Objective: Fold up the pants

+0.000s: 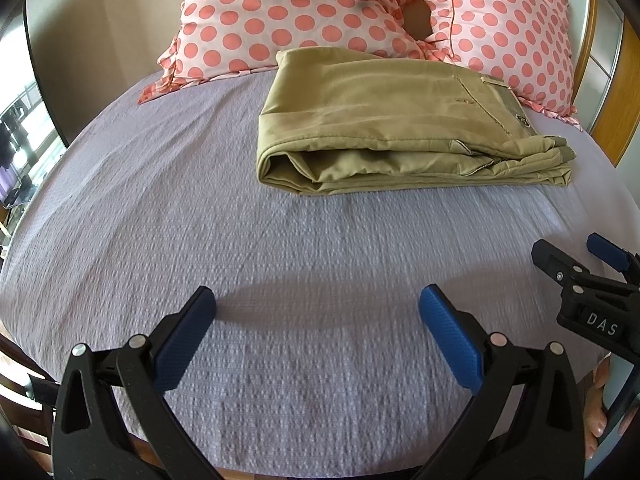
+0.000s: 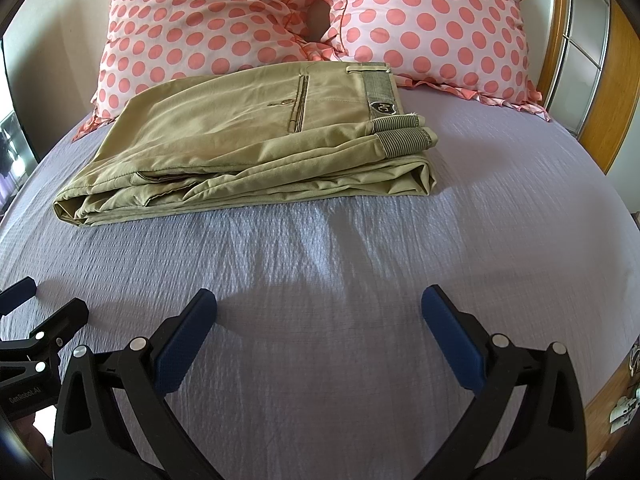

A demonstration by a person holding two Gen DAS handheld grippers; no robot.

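The khaki pants (image 1: 384,128) lie folded in a flat stack on the lilac bedspread (image 1: 280,280), just in front of the pillows; they also show in the right wrist view (image 2: 248,148), with the striped waistband on the right. My left gripper (image 1: 318,308) is open and empty, hovering over the bedspread well short of the pants. My right gripper (image 2: 319,308) is open and empty too, the same distance back. The right gripper shows at the right edge of the left wrist view (image 1: 576,256), and the left gripper at the left edge of the right wrist view (image 2: 36,300).
Two white pillows with pink polka dots (image 1: 304,12) (image 2: 436,28) lean at the head of the bed behind the pants. A wooden bed frame (image 2: 624,96) runs along the right. The bed's near edge (image 1: 280,468) lies just under the left gripper.
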